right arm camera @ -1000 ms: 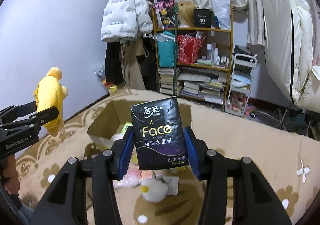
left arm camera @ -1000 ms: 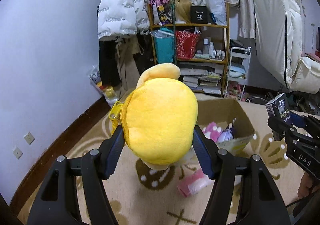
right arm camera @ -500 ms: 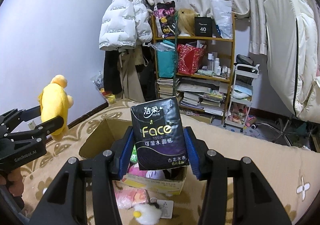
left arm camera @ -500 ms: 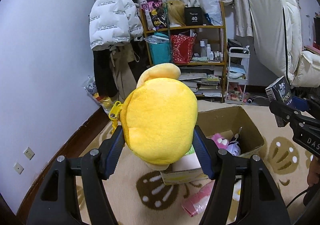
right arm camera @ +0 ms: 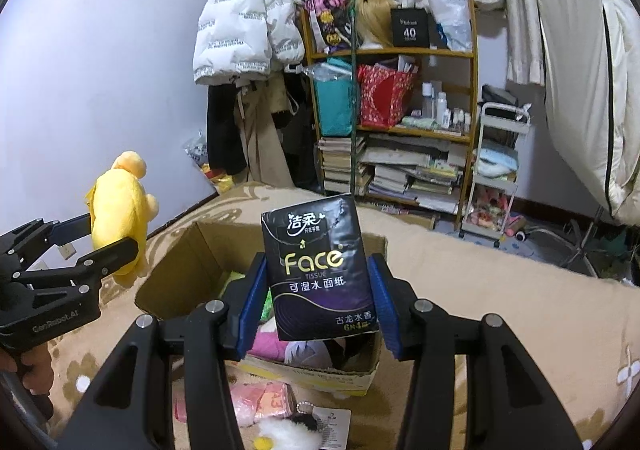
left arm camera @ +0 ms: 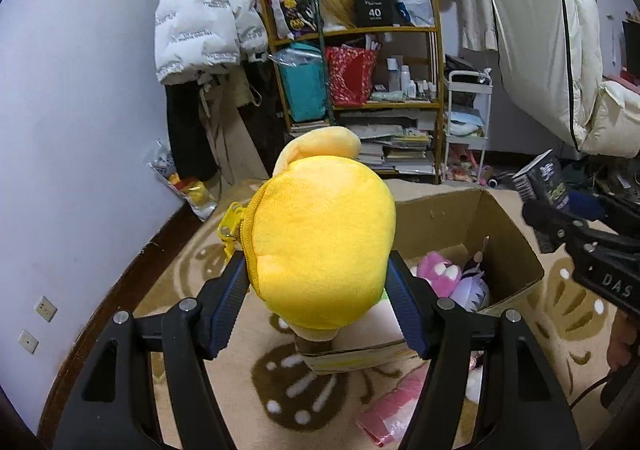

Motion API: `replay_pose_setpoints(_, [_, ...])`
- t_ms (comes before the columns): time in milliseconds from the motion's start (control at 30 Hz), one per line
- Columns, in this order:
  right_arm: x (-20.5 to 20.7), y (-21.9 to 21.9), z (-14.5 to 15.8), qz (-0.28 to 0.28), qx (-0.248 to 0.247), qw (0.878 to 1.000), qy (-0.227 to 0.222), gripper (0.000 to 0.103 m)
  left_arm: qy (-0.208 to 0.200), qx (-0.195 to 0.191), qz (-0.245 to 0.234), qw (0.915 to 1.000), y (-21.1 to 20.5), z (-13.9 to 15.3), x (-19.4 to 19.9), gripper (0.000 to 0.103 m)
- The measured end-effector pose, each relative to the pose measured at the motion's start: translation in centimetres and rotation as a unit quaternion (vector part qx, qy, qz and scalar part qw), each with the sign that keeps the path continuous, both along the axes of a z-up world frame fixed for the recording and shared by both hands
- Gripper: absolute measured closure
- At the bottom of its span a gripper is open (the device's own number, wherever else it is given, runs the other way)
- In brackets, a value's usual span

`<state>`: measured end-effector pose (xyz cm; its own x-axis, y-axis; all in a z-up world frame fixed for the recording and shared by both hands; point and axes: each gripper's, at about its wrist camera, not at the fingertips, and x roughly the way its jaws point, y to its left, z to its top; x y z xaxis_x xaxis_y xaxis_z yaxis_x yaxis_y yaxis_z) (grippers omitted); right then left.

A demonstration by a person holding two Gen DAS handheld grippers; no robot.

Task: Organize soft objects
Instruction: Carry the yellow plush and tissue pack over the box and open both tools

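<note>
My left gripper (left arm camera: 314,300) is shut on a yellow plush toy (left arm camera: 320,242) with a zipper, held above the near left corner of an open cardboard box (left arm camera: 500,218). It also shows in the right wrist view (right arm camera: 120,210). My right gripper (right arm camera: 316,298) is shut on a black Face tissue pack (right arm camera: 318,270), held over the box (right arm camera: 180,270); the pack shows at the right of the left wrist view (left arm camera: 544,180). Inside the box lie a pink plush (left arm camera: 436,274) and a purple-white toy (left arm camera: 472,290).
The box stands on a beige patterned carpet (left arm camera: 180,282). A pink packet (right arm camera: 260,398) and a white fluffy keychain (right arm camera: 284,434) lie on the carpet in front of the box. A cluttered shelf (left arm camera: 360,90), hanging coats (left arm camera: 204,30) and a white cart (left arm camera: 466,122) line the far wall.
Both grippers have moved forward and up toward the box with their loads; the box now sits closer below them and its inside shows more.
</note>
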<state>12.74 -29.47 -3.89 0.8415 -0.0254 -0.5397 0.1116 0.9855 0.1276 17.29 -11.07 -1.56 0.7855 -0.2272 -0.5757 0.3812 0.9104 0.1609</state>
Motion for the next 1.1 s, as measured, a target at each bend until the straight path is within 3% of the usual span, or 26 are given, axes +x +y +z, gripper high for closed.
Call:
replay_pose_setpoints(167, [0.8,-0.2,-1.9,0.003,0.027,0.999,0.021,0.05,0.025,0.006,-0.011,0.9996,-0.8,-1.2,0.2,0.036])
replay_pose_setpoints(800, [1.2,0.6,-3.6,0.026,0.005,0.999,0.034,0.05,0.07,-0.01,-0.008,0.9975,-1.8,-3.2,1.3,0.034])
replay_pose_setpoints(1033, [1.4,0.7,-4.0,0.039,0.012,0.998,0.039,0.049,0.077,-0.02,-0.008,0.9968,-1.7,-3.3,1.5,0.022])
replay_pose_setpoints(1100, [1.4,0.8,-4.1,0.041,0.009,0.998,0.04,0.038,0.078,-0.019,-0.007,0.9967,-1.6,-3.3,1.5,0.018])
